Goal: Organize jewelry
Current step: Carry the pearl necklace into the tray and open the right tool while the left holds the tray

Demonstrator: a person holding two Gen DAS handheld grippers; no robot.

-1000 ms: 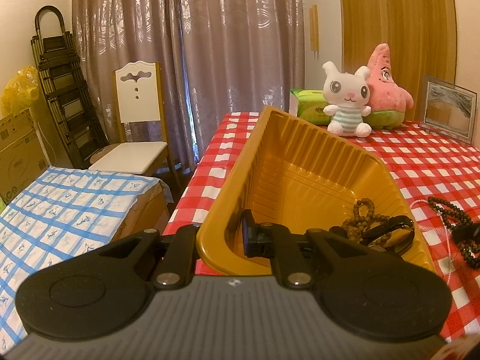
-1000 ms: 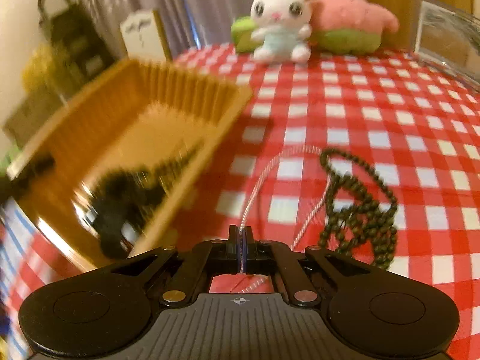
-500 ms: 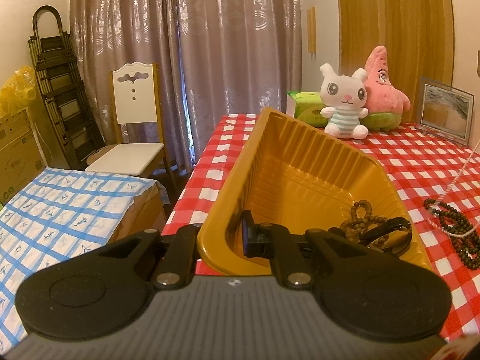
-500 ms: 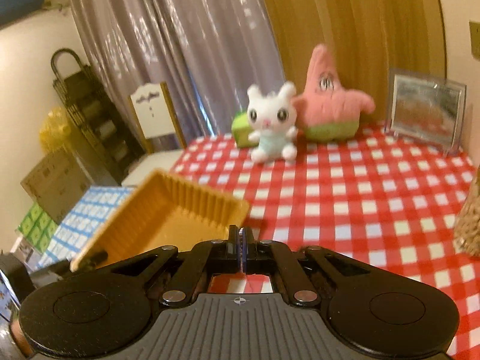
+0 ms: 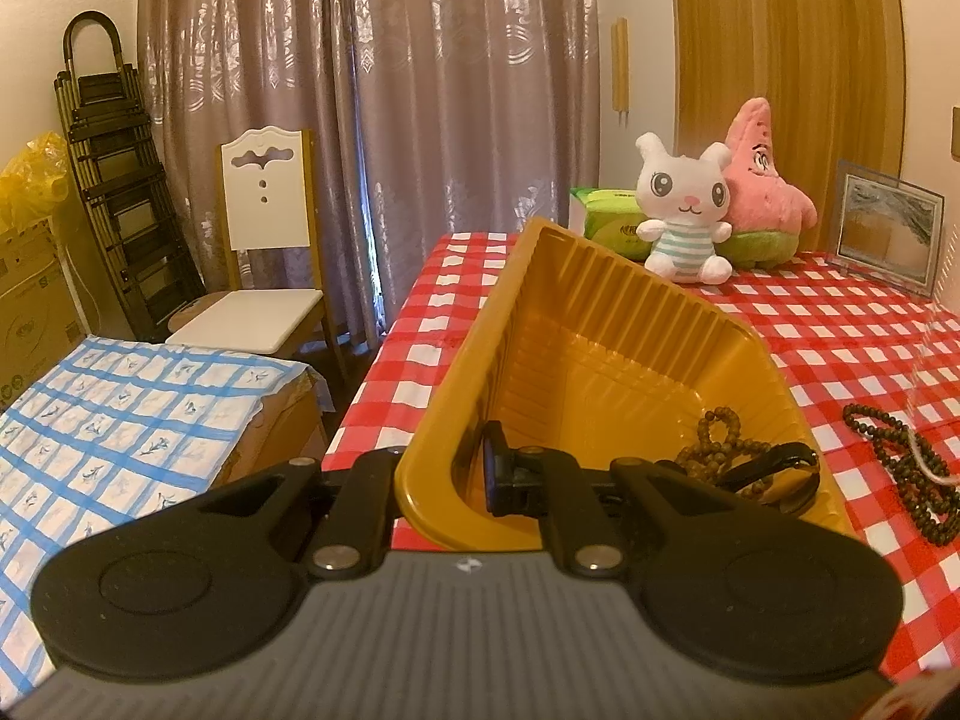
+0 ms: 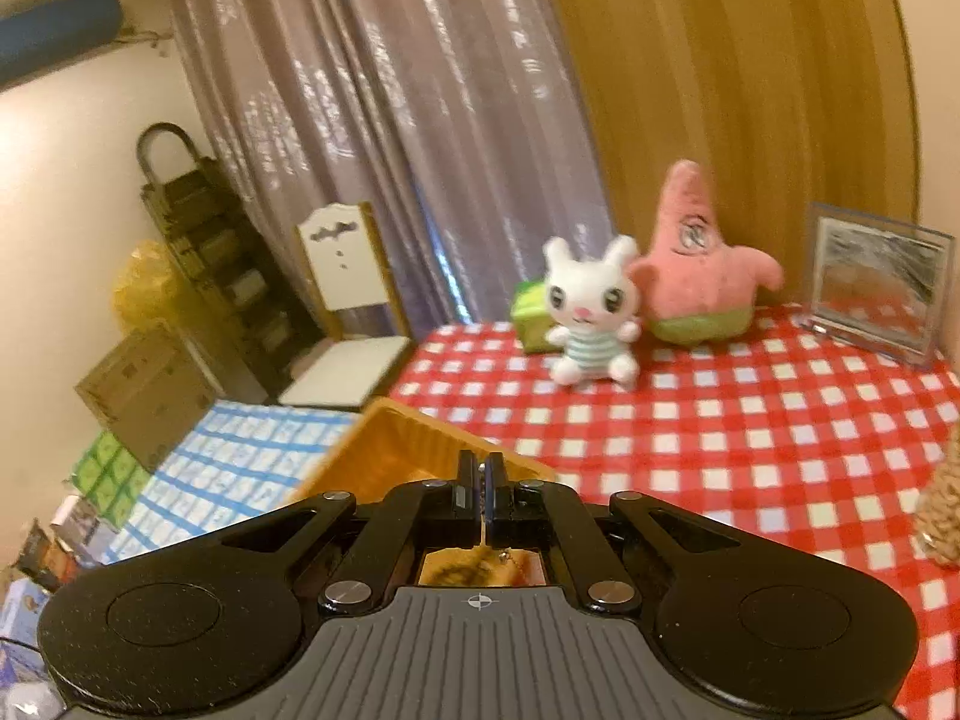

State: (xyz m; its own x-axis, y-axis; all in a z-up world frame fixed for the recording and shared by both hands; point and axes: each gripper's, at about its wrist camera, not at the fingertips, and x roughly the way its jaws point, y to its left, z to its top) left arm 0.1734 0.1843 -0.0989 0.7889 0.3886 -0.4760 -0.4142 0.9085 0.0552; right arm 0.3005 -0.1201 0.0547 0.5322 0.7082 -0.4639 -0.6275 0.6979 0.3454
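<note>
**Tray steadied while a chain hangs over it**

The left gripper (image 5: pixel 444 474) clamps the near wall of the yellow tray (image 5: pixel 606 324), 1 finger outside and 1 inside, probably to keep the light tray from sliding on the checked cloth (image 5: pixel 840 324) as pieces drop in. Inside the tray, at its near right corner, lie a brown bead string (image 5: pixel 714 444) and a dark band (image 5: pixel 780 468). Just right of the tray, on the cloth, rests a dark bead necklace (image 5: pixel 900 468) with a pale cord across it, not yet stowed. The right gripper (image 6: pixel 481 480) is pinched shut on a thin chain (image 6: pixel 482 531) and held above the tray, seemingly so the chain can be let down into it.
</note>
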